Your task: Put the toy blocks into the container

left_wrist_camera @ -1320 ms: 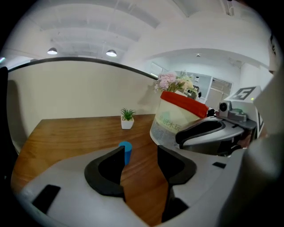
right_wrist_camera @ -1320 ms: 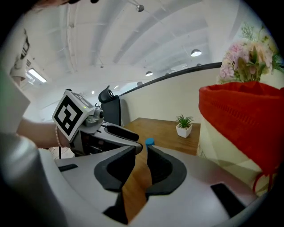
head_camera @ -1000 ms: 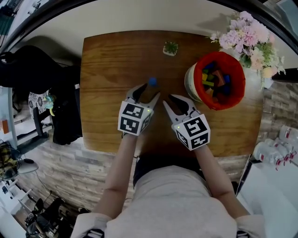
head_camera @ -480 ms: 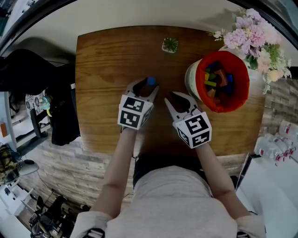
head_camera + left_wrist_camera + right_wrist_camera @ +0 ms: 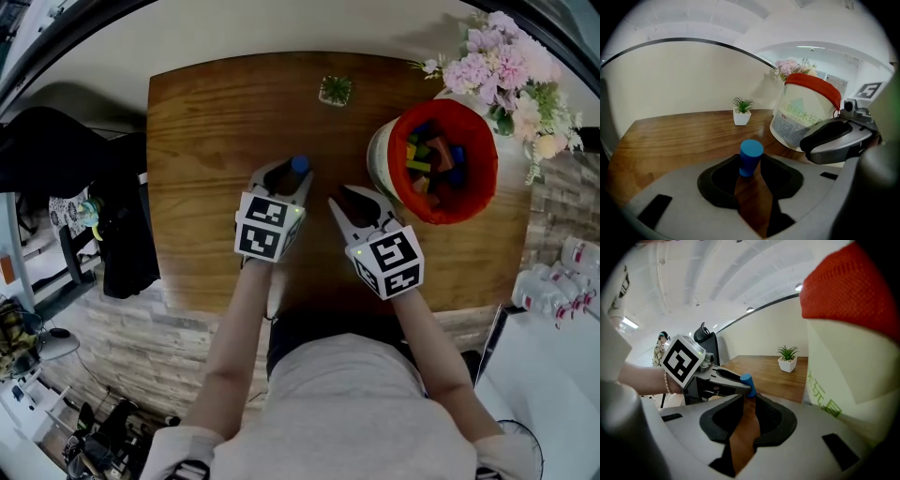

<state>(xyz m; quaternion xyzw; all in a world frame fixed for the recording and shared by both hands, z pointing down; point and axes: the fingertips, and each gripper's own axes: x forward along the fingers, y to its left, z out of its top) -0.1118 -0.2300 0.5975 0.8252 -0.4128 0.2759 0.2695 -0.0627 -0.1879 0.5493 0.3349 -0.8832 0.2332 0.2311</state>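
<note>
Cylinder block, blue, upright on table, long axis vertical. Left gripper jaws, just closing, pinch it. Right gripper barely agape, empty. Red-rimmed container holds assorted blocks.

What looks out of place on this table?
One blue block stands alone on the table, while the other blocks lie in the red-rimmed container. The left gripper has just been closing its jaws on it, pads touching its sides. Nothing looks spilled, tipped or broken.

block on table centre | container right of block | potted plant behind
</note>
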